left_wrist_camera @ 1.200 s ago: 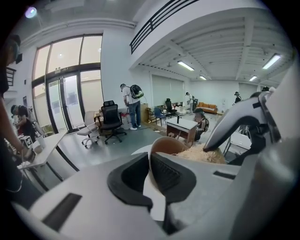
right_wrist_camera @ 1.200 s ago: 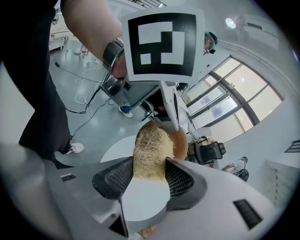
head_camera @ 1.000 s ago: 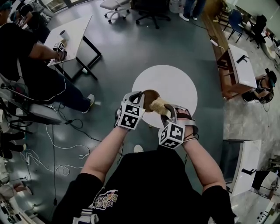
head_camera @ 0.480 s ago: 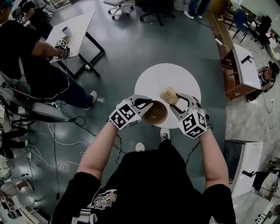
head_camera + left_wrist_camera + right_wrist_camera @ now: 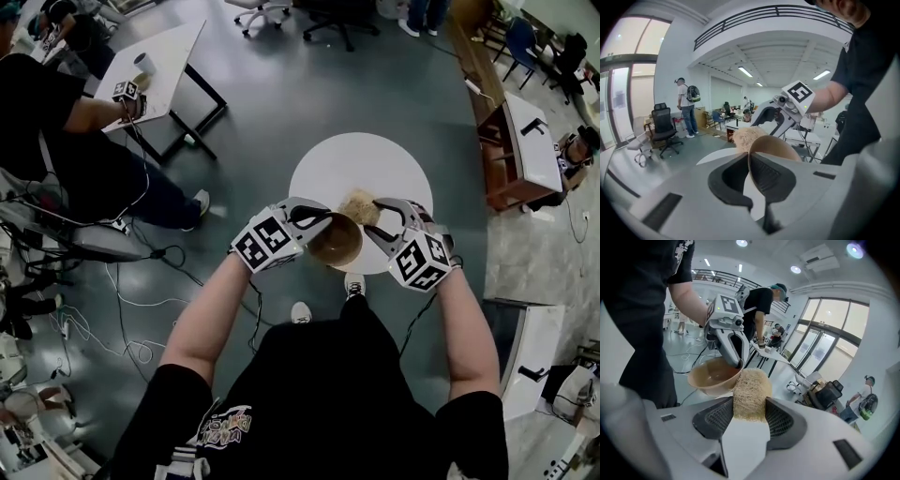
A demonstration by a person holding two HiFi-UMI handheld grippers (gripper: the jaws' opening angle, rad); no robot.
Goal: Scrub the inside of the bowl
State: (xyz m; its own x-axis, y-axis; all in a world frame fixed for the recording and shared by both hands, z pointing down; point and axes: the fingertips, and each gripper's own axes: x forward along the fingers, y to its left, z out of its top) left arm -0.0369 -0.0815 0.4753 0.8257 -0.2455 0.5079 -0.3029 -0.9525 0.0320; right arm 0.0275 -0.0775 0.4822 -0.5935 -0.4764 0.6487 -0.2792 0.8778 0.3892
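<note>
A tan bowl [image 5: 336, 241] hangs above the near edge of the round white table [image 5: 328, 169], mouth up. My left gripper [image 5: 319, 221] is shut on its left rim; in the left gripper view the rim [image 5: 754, 154] stands pinched between the pads. My right gripper [image 5: 373, 214] is shut on a straw-coloured fibre scrubber [image 5: 358, 206], just right of and behind the bowl, outside it. The right gripper view shows the scrubber [image 5: 750, 394] squeezed between the jaws, with the bowl [image 5: 712, 376] beyond it.
A seated person [image 5: 56, 122] with a gripper works at a white desk [image 5: 159, 70] at the upper left. Cables [image 5: 141, 309] trail over the grey floor at left. Wooden desks [image 5: 511, 141] stand at right, office chairs [image 5: 253, 11] at the back.
Both grippers have risen and drawn apart. The scrubber came out from over the bowl and now sits to its right. The bowl tipped from facing the scrubber to mouth up.
</note>
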